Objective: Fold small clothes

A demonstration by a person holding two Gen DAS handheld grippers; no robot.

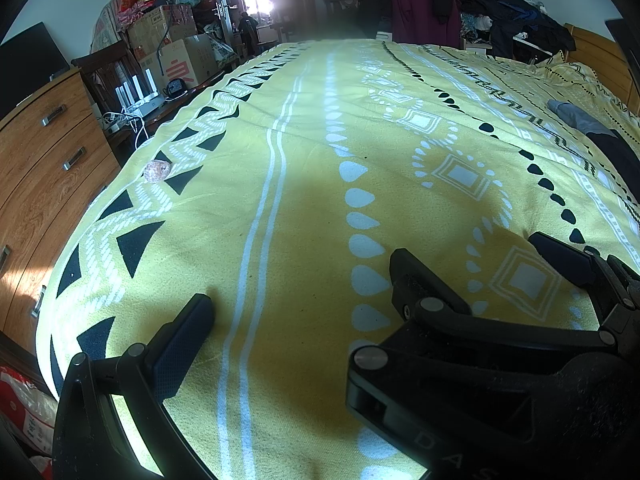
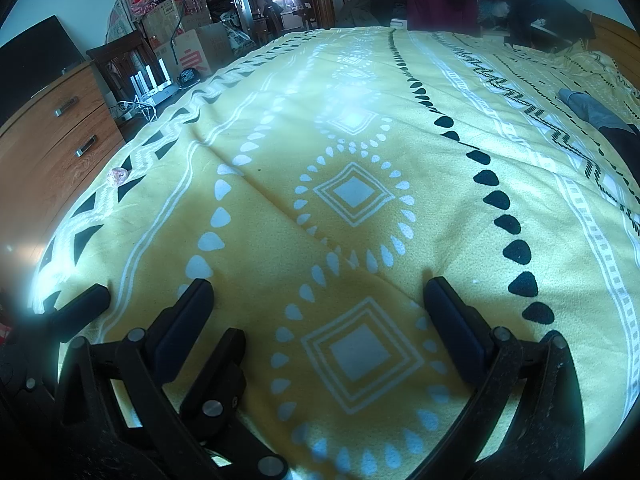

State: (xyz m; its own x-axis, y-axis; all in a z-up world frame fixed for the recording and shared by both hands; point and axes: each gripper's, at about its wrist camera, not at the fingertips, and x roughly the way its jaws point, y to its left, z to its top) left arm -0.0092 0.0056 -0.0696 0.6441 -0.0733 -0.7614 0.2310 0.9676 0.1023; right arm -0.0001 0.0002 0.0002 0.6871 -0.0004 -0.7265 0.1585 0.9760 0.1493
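Note:
The small clothes lie far off at the bed's right edge: a grey-blue piece and a dark garment beside it. My left gripper is open low over the yellow patterned blanket, holding nothing. My right gripper is open too, over a white diamond print, and holds nothing. The two grippers sit side by side and overlap. The right one's black body and fingers fill the lower right of the left wrist view and hide my left gripper's right finger. A finger of the left gripper shows in the right wrist view.
A small pink object rests near the blanket's left edge. A wooden dresser stands left of the bed, with boxes and bags behind it. Piled clothes sit past the far end. A person stands in the far doorway.

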